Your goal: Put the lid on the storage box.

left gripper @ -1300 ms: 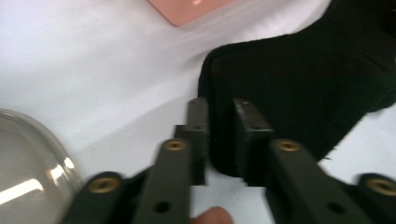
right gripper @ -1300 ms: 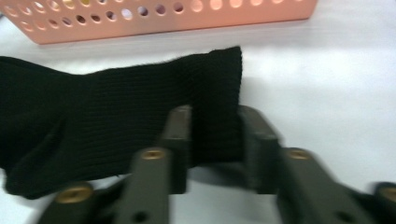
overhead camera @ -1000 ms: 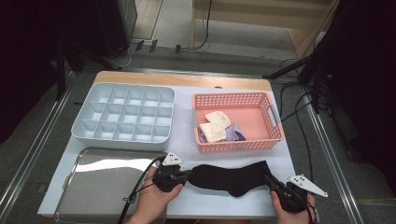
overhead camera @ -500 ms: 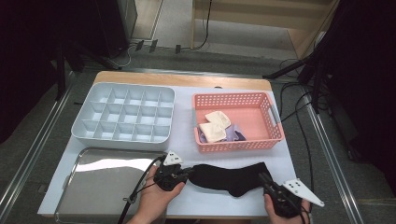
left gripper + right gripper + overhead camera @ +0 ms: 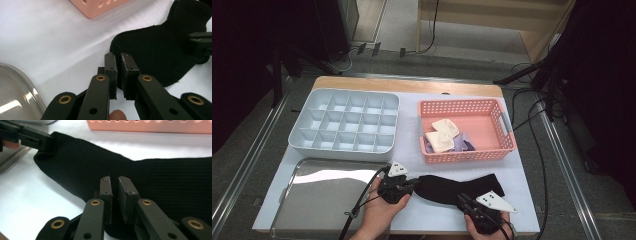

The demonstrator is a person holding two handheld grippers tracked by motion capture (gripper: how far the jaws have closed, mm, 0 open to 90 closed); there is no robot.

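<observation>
High view: the right gripper (image 5: 468, 202) has slid from the lower right corner leftward onto the black sock (image 5: 452, 186), lower centre of the frame; the left gripper (image 5: 411, 183) kept its place at the toe.
Left gripper view: jaws pinched shut on the sock (image 5: 160, 55) edge.
Right gripper view: jaws nearly closed on the sock (image 5: 140, 177), having just eased slightly; likely ready to fold.

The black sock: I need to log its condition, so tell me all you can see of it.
The black sock is a dark ribbed knit, lying flat on the white table in front of the pink basket. The left gripper pinches its toe end; the right gripper pinches its near edge.
</observation>
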